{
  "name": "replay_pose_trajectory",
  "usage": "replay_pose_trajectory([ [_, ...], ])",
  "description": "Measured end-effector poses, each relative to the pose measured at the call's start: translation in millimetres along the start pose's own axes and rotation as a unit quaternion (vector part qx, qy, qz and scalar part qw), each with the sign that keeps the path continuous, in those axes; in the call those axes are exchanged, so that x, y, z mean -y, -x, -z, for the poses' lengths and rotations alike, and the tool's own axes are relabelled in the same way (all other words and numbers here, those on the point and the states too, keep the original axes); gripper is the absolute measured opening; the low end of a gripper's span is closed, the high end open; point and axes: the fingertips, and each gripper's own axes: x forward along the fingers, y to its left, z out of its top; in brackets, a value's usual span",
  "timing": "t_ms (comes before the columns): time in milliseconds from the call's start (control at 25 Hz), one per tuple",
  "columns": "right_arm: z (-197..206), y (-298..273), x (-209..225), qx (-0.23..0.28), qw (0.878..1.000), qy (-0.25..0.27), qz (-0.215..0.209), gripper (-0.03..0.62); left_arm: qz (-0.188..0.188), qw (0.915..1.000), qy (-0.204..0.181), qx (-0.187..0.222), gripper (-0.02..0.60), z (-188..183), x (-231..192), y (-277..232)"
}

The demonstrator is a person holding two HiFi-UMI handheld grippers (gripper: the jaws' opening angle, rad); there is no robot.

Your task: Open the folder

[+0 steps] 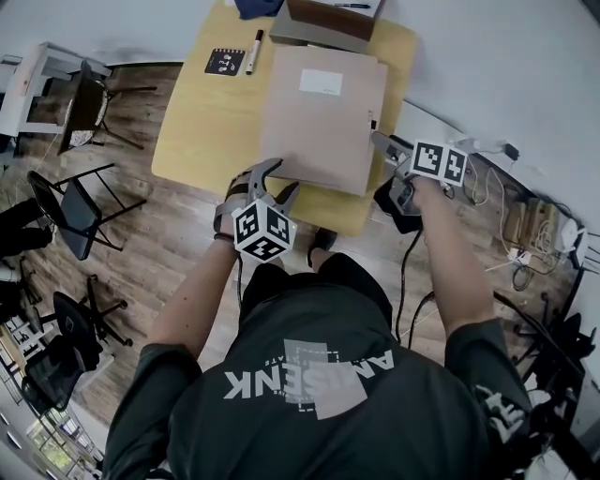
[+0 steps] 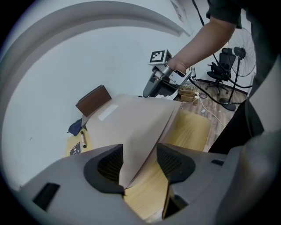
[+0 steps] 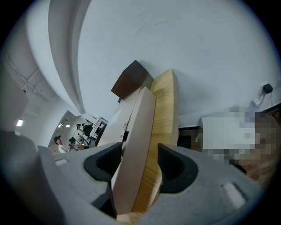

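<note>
A beige folder (image 1: 323,122) lies closed on the wooden table (image 1: 202,122), a white label on its cover. My left gripper (image 1: 272,183) is at the folder's near left corner. In the left gripper view that corner (image 2: 131,123) reaches in between the pads, which stand apart with bare table (image 2: 189,132) showing beside it, so this gripper (image 2: 139,160) is open. My right gripper (image 1: 378,141) is at the folder's right edge. In the right gripper view the thick edge (image 3: 136,132) runs between its spread pads above the tabletop (image 3: 164,110), and this gripper (image 3: 139,162) is open too.
A brown box (image 1: 323,23) lies beyond the folder at the table's far end, with a marker (image 1: 253,52), a black card (image 1: 225,62) and a blue cloth (image 1: 258,7) to its left. Chairs (image 1: 84,103) stand left of the table. Cables (image 1: 525,225) lie on the floor at right.
</note>
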Motion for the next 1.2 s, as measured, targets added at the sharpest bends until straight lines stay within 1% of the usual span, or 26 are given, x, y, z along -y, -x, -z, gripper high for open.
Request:
replay_pose_trajectory([
  [160,-0.5,0.6,0.4,-0.001,1.0,0.003,0.0,0.242,-0.016,0.9989,-0.041,-0.018,0.222,2.8,-1.8,-3.4],
  [280,0.4,-0.3,0.2,-0.002,1.0,0.009,0.001,0.242,-0.019,0.9971,-0.07,-0.023,0.223,3.4,-0.9,-4.0],
  [440,0.5,-0.7,-0.1,-0.007,1.0,0.008,-0.001,0.242,-0.027,0.9921,-0.119,-0.029,0.229,-1.0,-1.8,-4.7],
  [680,2.6,-4.0,-1.9,-0.03,1.0,0.002,-0.001,0.242,-0.034,0.9843,-0.17,-0.031,0.229,-5.5,-3.4,-4.3],
  [760,3.3,-4.8,-1.7,-0.032,0.999,0.0,-0.005,0.242,-0.043,0.9768,-0.208,-0.026,0.229,-7.7,-1.5,-4.5],
  [880,3.1,-4.7,-0.8,-0.033,0.999,0.002,-0.007,0.242,-0.066,0.9551,-0.289,-0.012,0.238,-14.6,2.8,-5.1],
  [920,3.1,-4.5,-0.7,-0.034,0.999,0.003,-0.007,0.242,-0.07,0.9511,-0.301,-0.009,0.238,-15.5,4.0,-5.3],
  [960,3.3,-4.5,-0.8,-0.035,0.999,0.005,-0.007,0.242,-0.07,0.9508,-0.302,-0.007,0.238,-15.4,4.4,-5.5],
  [1080,3.2,-5.5,-1.8,-0.036,0.999,0.007,-0.009,0.242,-0.066,0.956,-0.286,-0.006,0.239,-14.2,1.4,-5.4],
  [1200,3.1,-6.4,-2.9,-0.033,0.999,0.003,-0.013,0.242,-0.063,0.9616,-0.267,0.013,0.239,-18.7,-1.2,-2.8],
])
